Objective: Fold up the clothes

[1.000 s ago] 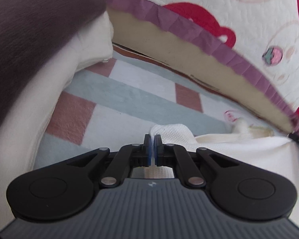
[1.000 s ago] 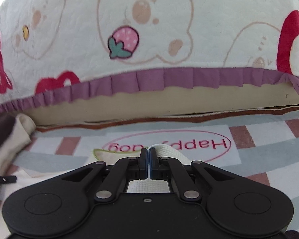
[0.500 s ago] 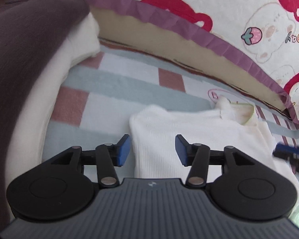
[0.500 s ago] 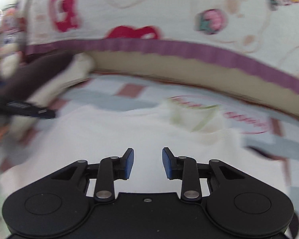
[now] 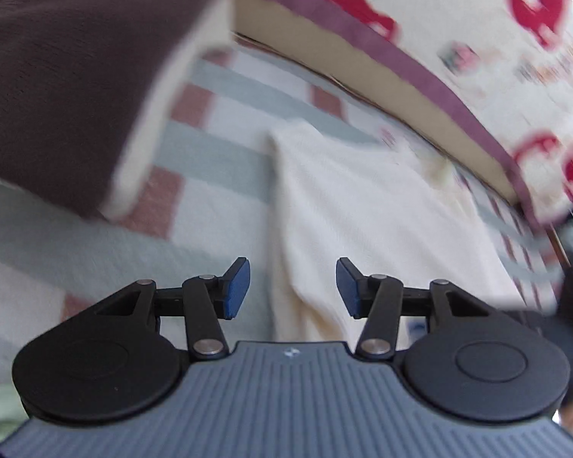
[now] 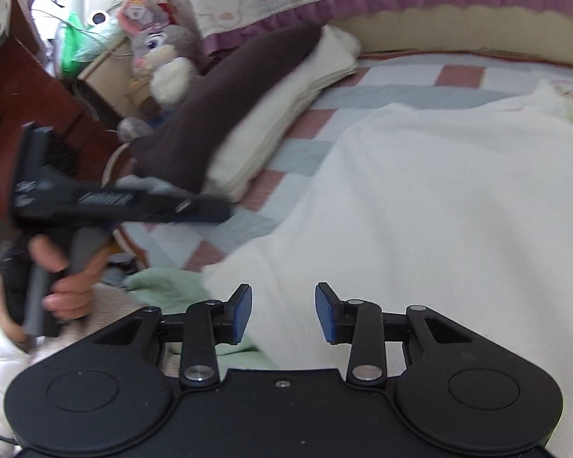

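A cream knit top (image 5: 382, 221) lies spread flat on the checked bedsheet (image 5: 217, 160), its collar toward the quilt. My left gripper (image 5: 292, 290) hovers open over the top's left edge, with nothing between its blue pads. In the right wrist view the same top (image 6: 439, 210) fills the right half. My right gripper (image 6: 283, 315) hangs above its near corner; the jaws are opening and grip nothing. Further left, a hand (image 6: 65, 274) holds the blurred left gripper (image 6: 225, 212) above the sheet.
A folded pile, dark brown garment (image 6: 229, 87) on cream ones, sits left of the top. A green cloth (image 6: 164, 286) lies at the bed's near edge. A bear-print quilt (image 5: 477, 38) bounds the far side. A plush toy (image 6: 152, 45) and wooden furniture (image 6: 19, 87) stand beyond the bed.
Both grippers were shut on the top's shoulder edges near the collar; they let go, opened and drew back toward me. The right view swung left, bringing the pile and the left gripper into sight.
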